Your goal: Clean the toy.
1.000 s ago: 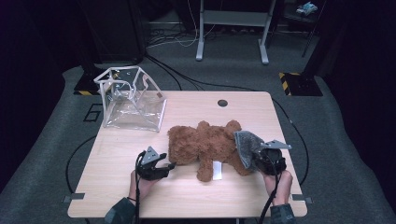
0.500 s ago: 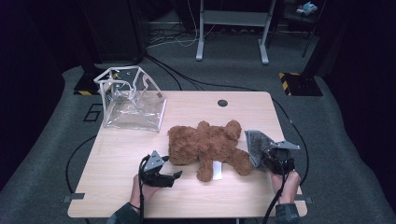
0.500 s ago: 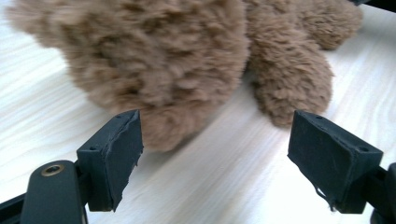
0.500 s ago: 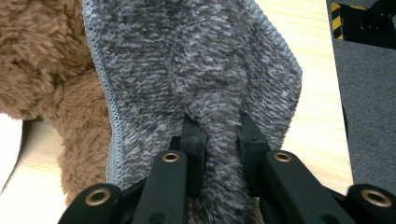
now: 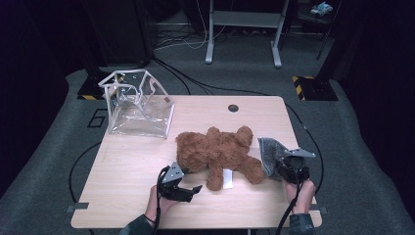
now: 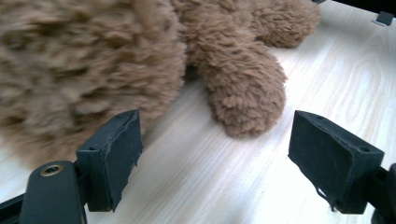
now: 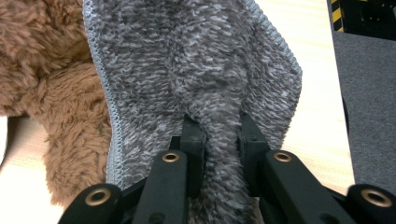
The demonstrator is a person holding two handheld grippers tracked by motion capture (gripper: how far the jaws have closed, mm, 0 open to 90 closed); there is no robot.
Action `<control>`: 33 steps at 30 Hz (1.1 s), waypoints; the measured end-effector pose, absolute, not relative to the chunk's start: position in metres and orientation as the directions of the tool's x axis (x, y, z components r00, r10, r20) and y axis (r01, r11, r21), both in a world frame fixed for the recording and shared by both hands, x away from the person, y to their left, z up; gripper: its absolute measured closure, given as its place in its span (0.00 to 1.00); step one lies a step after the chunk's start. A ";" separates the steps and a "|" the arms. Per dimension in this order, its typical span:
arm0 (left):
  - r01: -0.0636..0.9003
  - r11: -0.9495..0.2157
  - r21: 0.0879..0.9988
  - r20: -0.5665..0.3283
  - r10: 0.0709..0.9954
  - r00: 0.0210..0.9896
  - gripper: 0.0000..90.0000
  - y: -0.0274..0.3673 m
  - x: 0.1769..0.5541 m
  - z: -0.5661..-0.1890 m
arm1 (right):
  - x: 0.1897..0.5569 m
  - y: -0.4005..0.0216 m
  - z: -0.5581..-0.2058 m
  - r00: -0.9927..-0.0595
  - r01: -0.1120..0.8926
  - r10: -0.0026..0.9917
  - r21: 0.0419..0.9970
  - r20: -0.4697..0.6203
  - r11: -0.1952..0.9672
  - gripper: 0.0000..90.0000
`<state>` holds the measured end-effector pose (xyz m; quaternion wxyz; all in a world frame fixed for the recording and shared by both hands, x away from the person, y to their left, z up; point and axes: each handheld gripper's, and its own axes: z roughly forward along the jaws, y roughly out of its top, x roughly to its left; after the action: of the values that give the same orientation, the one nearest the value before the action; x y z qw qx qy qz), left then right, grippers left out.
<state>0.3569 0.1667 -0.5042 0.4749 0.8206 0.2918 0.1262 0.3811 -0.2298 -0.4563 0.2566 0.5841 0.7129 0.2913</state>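
Now the right gripper (image 7: 215,135) pinches the grey cloth (image 7: 196,60) beside the teddy bear (image 5: 218,149). Left gripper (image 6: 215,158), jaws just opened, gapes empty.

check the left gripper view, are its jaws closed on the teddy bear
No, the left gripper has its jaws wide apart over bare table, with the teddy bear beyond them.

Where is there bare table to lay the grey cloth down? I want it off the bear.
Bare table lies left of the teddy bear, below the clear bag. Another strip runs behind the bear, around the round hole. The right edge is crowded: grey cloth against the bear.
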 end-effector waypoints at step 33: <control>0.384 -0.506 0.773 0.048 0.650 0.759 0.51 0.081 0.369 -0.527 | 0.383 -0.233 -0.463 -0.180 0.701 0.984 0.700 -0.010 0.135 0.86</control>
<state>0.3693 0.0813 -0.5268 0.3936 0.8511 0.3036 0.1688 0.3833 -0.2331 -0.4629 0.2455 0.5913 0.7124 0.2875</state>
